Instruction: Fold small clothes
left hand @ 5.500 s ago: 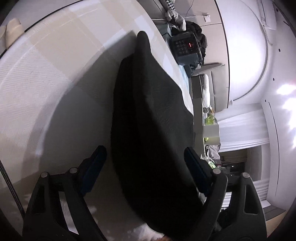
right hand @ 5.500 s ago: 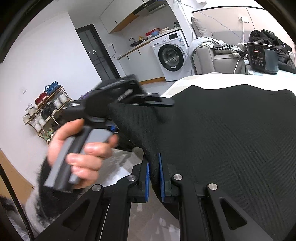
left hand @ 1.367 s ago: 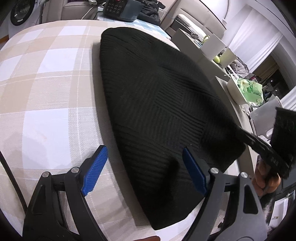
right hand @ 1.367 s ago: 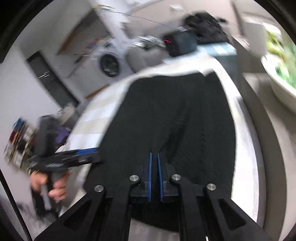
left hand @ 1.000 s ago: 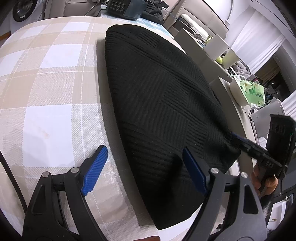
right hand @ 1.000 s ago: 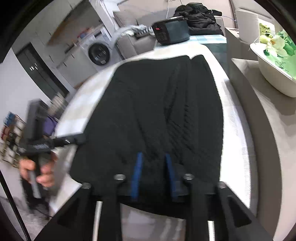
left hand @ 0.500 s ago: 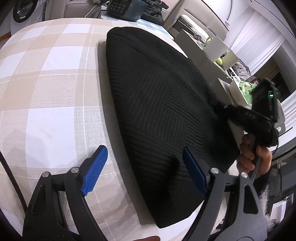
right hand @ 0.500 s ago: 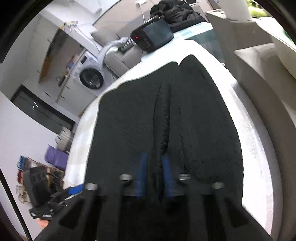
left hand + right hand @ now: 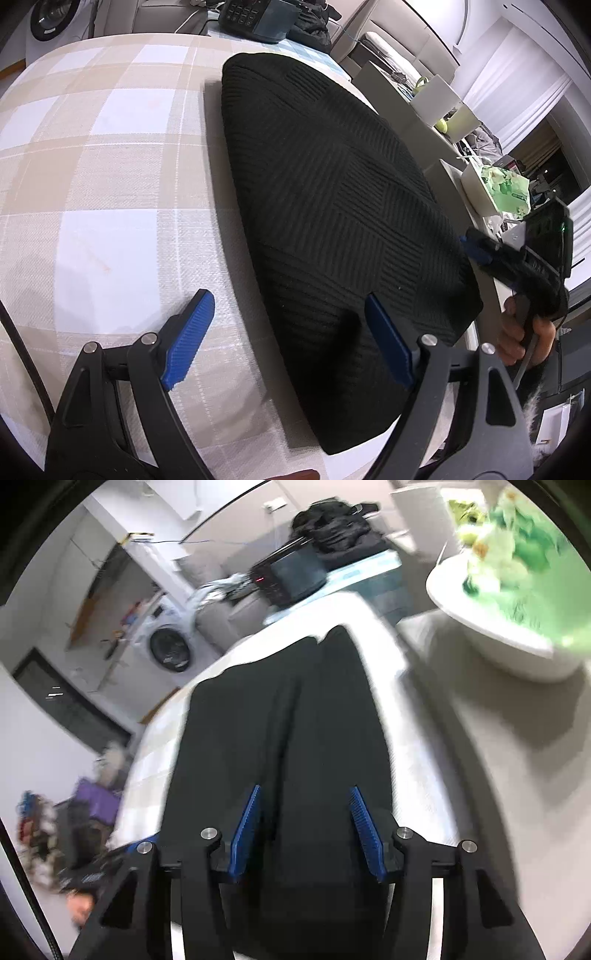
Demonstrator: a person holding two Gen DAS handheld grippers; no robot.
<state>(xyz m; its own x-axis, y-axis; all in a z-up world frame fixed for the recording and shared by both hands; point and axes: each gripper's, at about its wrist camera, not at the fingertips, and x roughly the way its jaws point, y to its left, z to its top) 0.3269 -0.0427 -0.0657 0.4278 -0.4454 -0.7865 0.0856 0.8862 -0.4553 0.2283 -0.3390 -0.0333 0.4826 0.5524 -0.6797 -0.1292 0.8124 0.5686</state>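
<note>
From the left wrist camera, a black knitted garment (image 9: 332, 206) lies folded flat on a table covered with a beige and white checked cloth (image 9: 92, 147), reaching from the near edge towards the far end. The left gripper (image 9: 288, 343) hangs above the near edge with its jaws spread wide and nothing between the pads; one blue pad is over the bare cloth, the other over the knit's near corner. At the right side of the table, the right gripper (image 9: 476, 249) shows its blue tips just beside the garment's right edge, a hand (image 9: 524, 336) wrapped round its grip. A dark appliance with a keypad (image 9: 255, 16) stands beyond the far end.

From the right wrist camera (blurred by motion), the garment (image 9: 280, 716) runs lengthwise away from the lens, with a long crease down its middle. The right gripper (image 9: 303, 827) is over its near end; its jaws have just been opening and stand parted, and no fold is pinched between the blue pads. A white bowl holding something green (image 9: 517, 590) sits at the upper right, and a washing machine (image 9: 170, 646) stands in the background.
</note>
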